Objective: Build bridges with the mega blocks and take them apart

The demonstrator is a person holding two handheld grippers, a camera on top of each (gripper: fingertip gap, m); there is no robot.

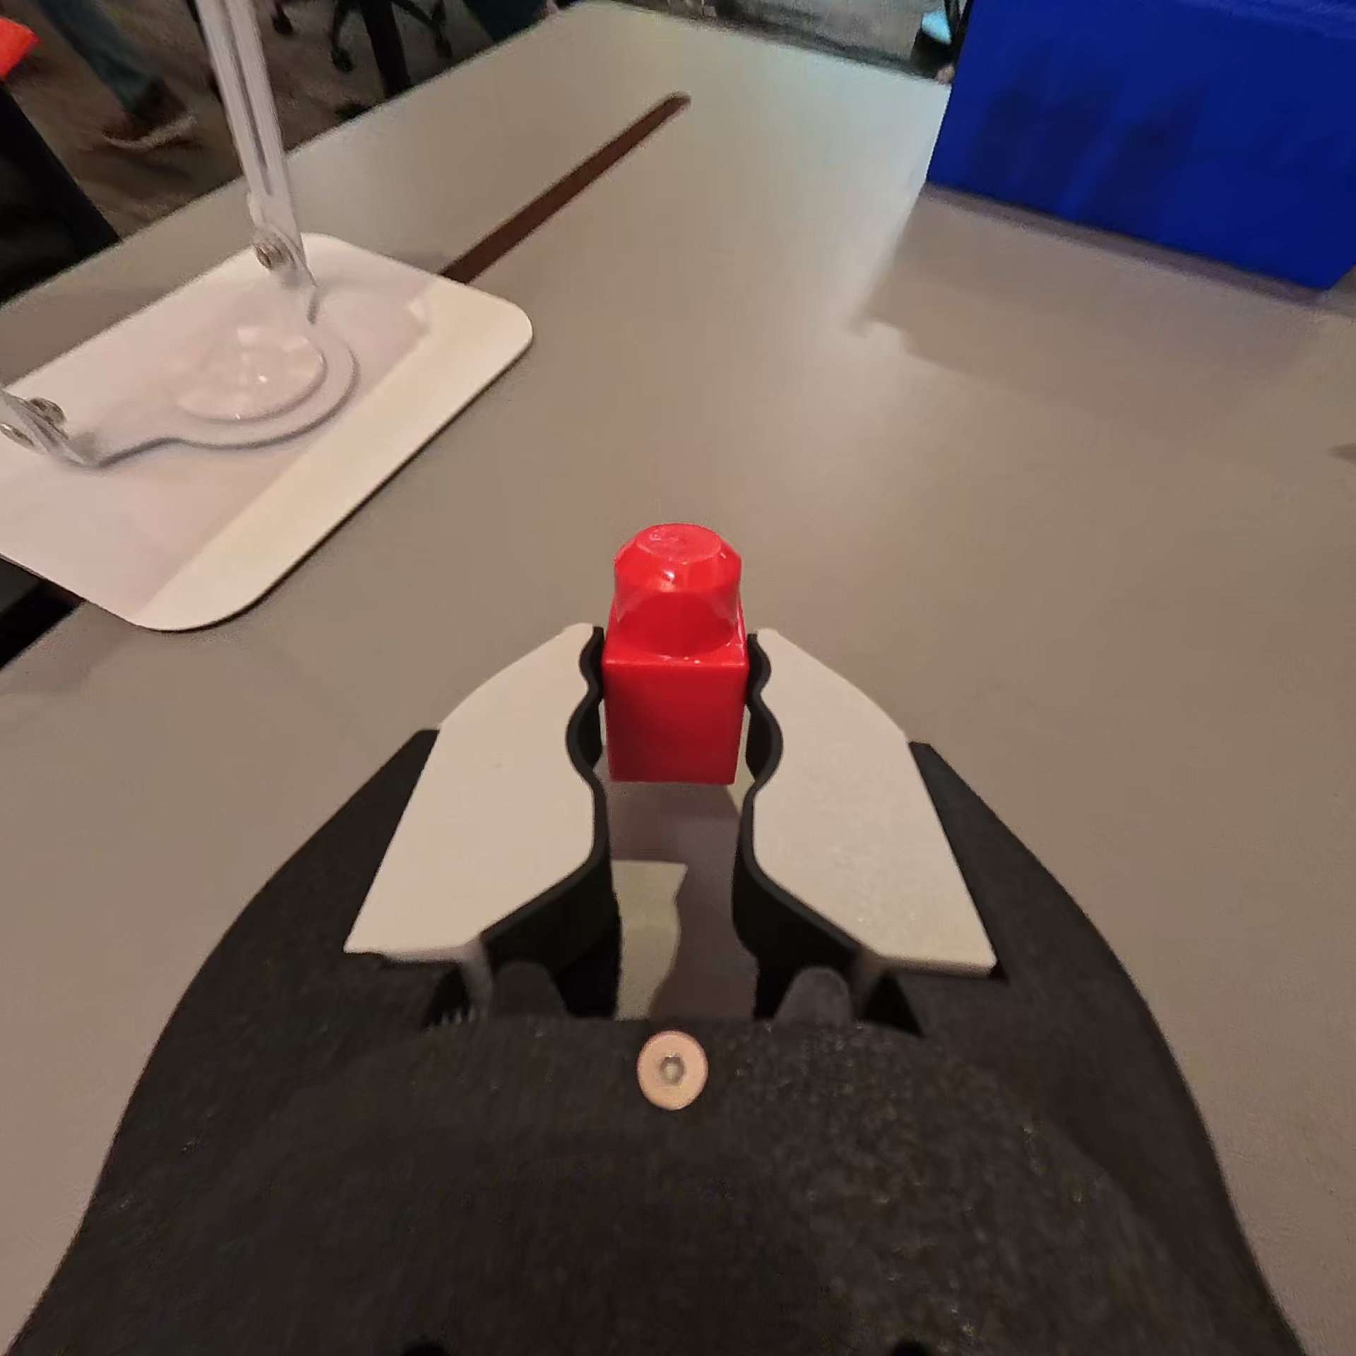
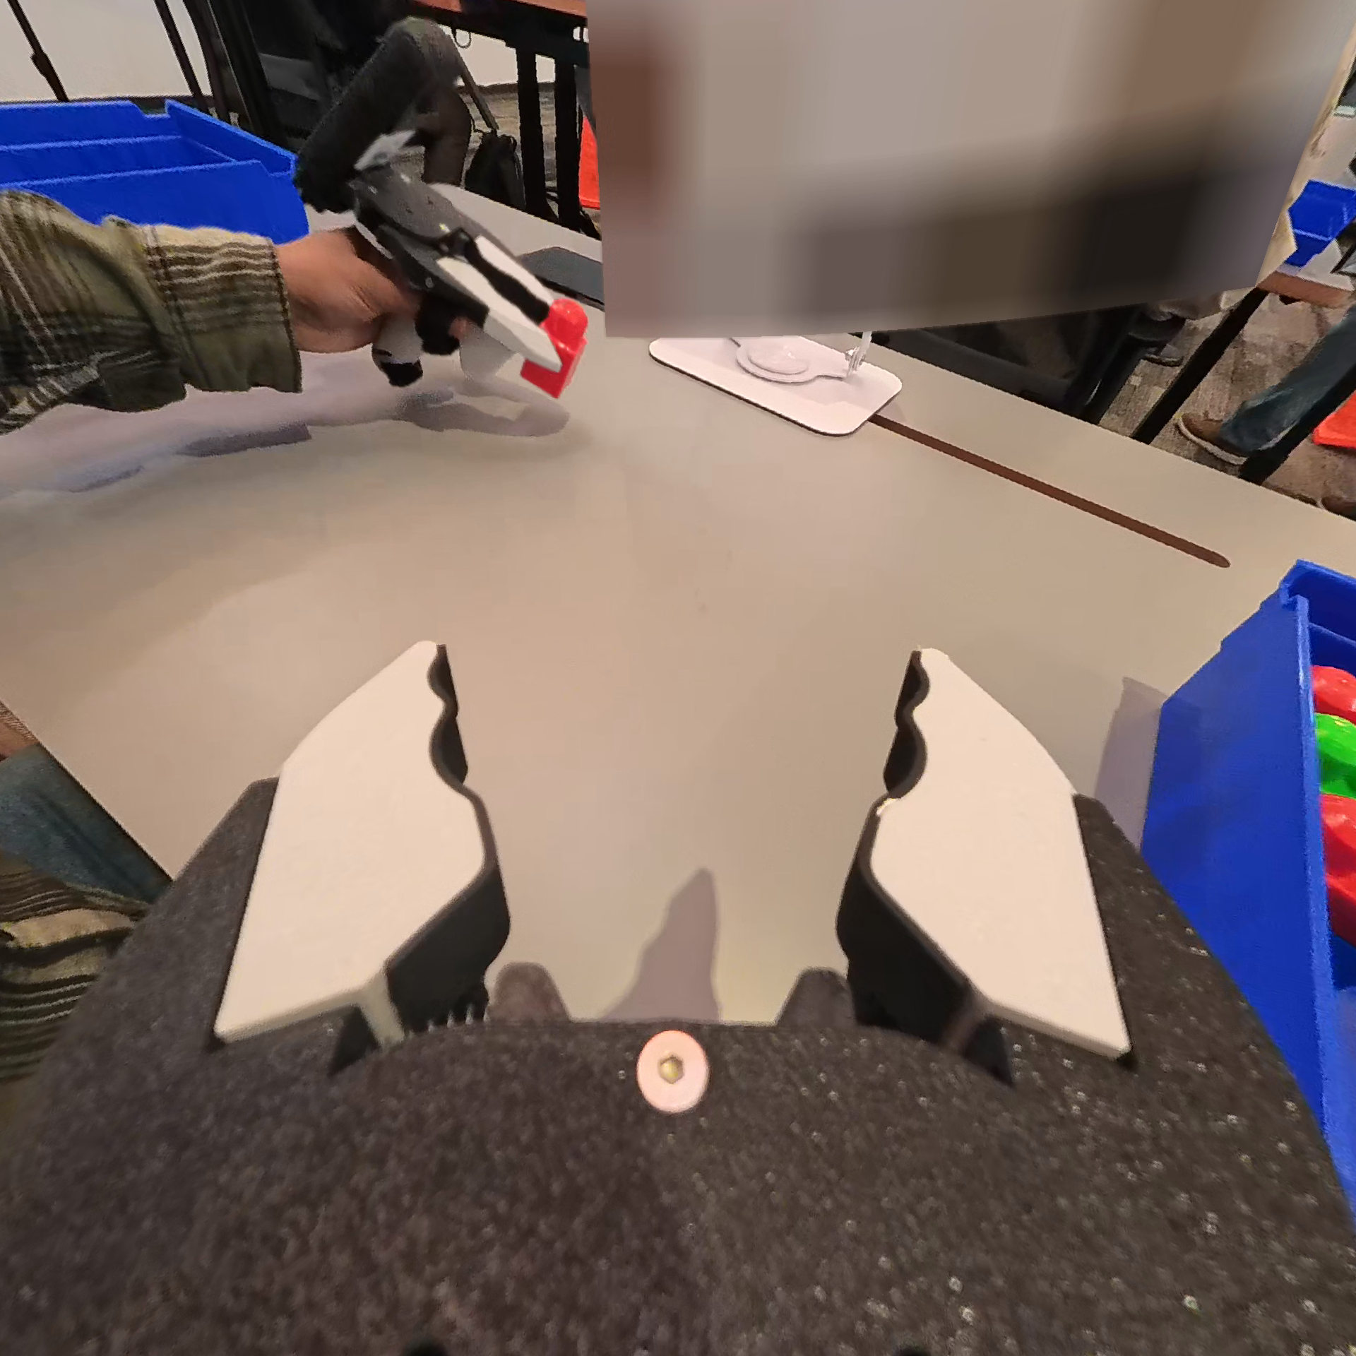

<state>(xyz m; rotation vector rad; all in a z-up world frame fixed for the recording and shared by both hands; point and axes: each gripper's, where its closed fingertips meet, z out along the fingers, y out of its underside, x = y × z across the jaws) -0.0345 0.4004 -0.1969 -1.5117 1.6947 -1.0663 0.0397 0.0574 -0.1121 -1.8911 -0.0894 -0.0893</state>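
Between our left gripper's (image 1: 675,697) fingers sits a red block (image 1: 671,690), pinched by its flat sides with the stud upward and forward, so the hollow underside stays free to press down onto something; we judge this grip was chosen for placing. The right wrist view shows it lifted clear of the grey table (image 1: 880,514), its shadow beneath. Our right gripper (image 2: 679,704) hangs with fingers spread wide and nothing between them, presumably ready to fetch another piece: just right of its right finger stands a blue bin (image 2: 1233,844) holding red and green blocks (image 2: 1335,748). Ahead of the fingers the table is bare, so no bridge stands yet. Farther out, left of the left fingers, rests a white-based clear stand (image 1: 293,411), and beyond it another blue bin (image 1: 1145,125).
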